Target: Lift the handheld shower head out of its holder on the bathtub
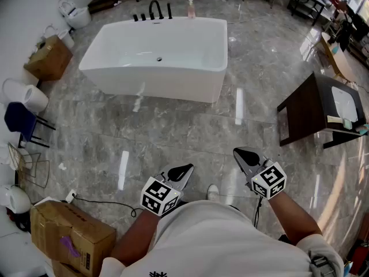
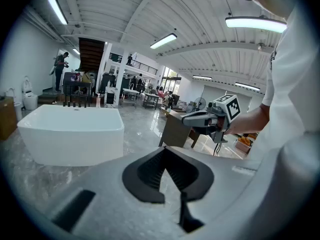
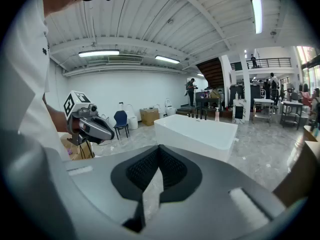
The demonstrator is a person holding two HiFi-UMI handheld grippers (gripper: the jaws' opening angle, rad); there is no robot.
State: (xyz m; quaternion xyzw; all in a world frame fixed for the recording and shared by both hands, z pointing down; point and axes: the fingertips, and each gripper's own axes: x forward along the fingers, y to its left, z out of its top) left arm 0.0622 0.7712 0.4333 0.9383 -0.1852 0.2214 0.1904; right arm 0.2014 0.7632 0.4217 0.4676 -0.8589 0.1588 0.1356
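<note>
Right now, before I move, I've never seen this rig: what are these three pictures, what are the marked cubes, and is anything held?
No robot arm here: a person carries a two-jaw gripper in each hand, and the marked cubes are part of those. The head view looks down from the person's head and shows the left gripper and right gripper. The other two pictures come from cameras riding on each gripper, looking along its jaws. Both grippers are shut and hold nothing. On the floor stands the bathtub, with black fittings and a pink bottle at its far rim; which fitting is the handheld one is too small to tell.
</note>
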